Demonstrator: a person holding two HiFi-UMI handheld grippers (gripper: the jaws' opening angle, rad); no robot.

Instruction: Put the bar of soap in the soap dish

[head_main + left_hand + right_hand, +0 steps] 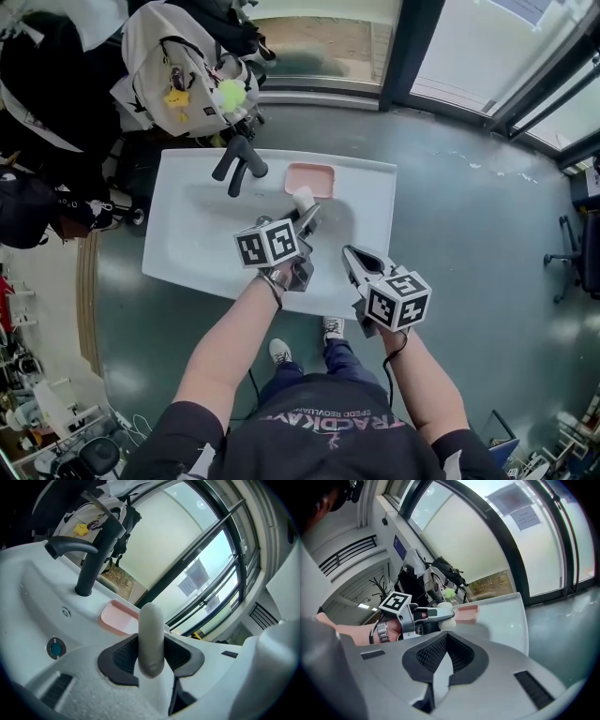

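Pinching the bar of soap (151, 634) is the left gripper (306, 223).

Bar of soap (303, 196) half behind left hand-held gripper (307, 214), office chair (574, 255) cropped

There is one bar of soap (303, 197). There is one pink soap dish (310, 178). There is one white sink (187, 253), with one black tap (239, 161) and one round drain (56, 648). There are two claws: the left claw (305, 212) and the right claw (349, 251). Each carries one marker cube, so that makes two: the left cube (267, 244) and the right cube (398, 300). One white backpack (178, 66) is there too.
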